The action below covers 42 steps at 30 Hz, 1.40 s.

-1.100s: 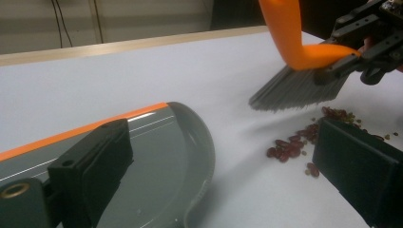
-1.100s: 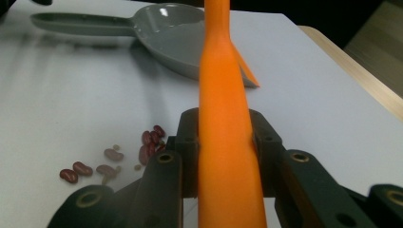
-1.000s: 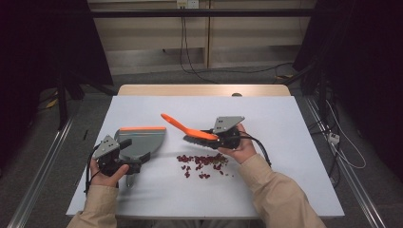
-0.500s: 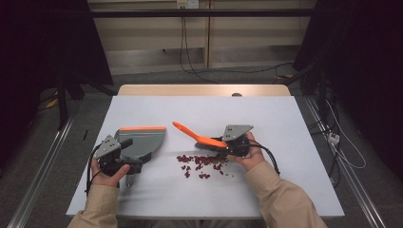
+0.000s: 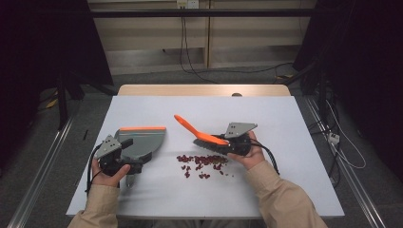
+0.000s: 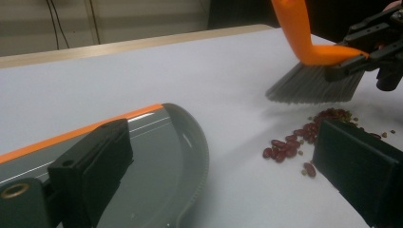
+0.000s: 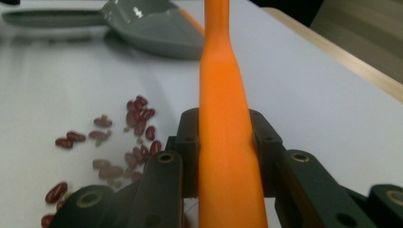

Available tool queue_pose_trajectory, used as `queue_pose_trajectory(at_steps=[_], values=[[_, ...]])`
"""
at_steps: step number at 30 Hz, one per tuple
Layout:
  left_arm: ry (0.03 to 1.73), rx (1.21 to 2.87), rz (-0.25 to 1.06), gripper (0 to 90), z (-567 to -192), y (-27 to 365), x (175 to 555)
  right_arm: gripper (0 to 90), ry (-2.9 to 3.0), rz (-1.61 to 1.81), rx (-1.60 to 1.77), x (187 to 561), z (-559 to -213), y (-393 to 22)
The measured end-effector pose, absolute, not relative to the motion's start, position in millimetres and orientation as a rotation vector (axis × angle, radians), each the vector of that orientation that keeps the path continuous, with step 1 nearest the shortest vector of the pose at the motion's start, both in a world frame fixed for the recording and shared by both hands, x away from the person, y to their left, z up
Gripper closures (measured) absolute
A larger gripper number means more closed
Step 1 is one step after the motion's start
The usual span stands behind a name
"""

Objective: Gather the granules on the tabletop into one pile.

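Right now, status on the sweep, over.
Right tongs shut on brush, bristles at the beans. Left tongs gripping dustpan, flat on the table. Nothing between beans and pan.

So there's a white table (image 5: 294, 123) with a person's two hands coming in from the bottom. The left gripper (image 5: 114, 159) sits on the handle end of a grey dustpan (image 5: 142, 142) with an orange front edge, pan flat on the table. The right gripper (image 5: 233, 142) is clamped on an orange brush (image 5: 199, 133), its handle slanting up and to the left, bristles down just above a scatter of red beans (image 5: 202, 164). Can't really tell whether the bristles touch the beans. The dustpan sits left of the pile, a bit apart from it.
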<state>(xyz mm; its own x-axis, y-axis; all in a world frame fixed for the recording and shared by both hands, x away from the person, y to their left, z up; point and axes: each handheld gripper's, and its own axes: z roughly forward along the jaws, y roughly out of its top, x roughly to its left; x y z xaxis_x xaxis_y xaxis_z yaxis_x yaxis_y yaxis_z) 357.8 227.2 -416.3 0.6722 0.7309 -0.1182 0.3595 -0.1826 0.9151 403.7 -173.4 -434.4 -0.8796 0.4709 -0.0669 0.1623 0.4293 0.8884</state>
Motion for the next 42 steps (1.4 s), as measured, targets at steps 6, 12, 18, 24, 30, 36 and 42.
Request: queue_pose_trajectory(at_steps=[6,12,18,24,30,36,42], values=[[0.867,1.792,0.424,5.7,-417,227,358,71.3,2.33,1.583,0.77,408,-427,-177],[0.874,1.788,0.417,5.7,-417,226,358,71.3,2.377,1.709,0.877,402,-426,-165],[0.875,1.787,0.419,5.7,-417,226,359,71.4,2.453,1.797,0.923,393,-425,-150],[0.875,1.788,0.419,5.7,-417,226,359,71.4,2.535,1.788,0.919,388,-431,-138],[0.874,1.798,0.421,5.7,-418,226,359,71.4,2.59,1.773,0.881,382,-438,-124],[0.874,1.797,0.424,5.7,-418,227,359,71.3,2.677,1.782,0.897,378,-442,-111],[0.875,1.79,0.424,5.7,-417,227,359,71.4,2.729,1.709,0.934,382,-449,-113]])
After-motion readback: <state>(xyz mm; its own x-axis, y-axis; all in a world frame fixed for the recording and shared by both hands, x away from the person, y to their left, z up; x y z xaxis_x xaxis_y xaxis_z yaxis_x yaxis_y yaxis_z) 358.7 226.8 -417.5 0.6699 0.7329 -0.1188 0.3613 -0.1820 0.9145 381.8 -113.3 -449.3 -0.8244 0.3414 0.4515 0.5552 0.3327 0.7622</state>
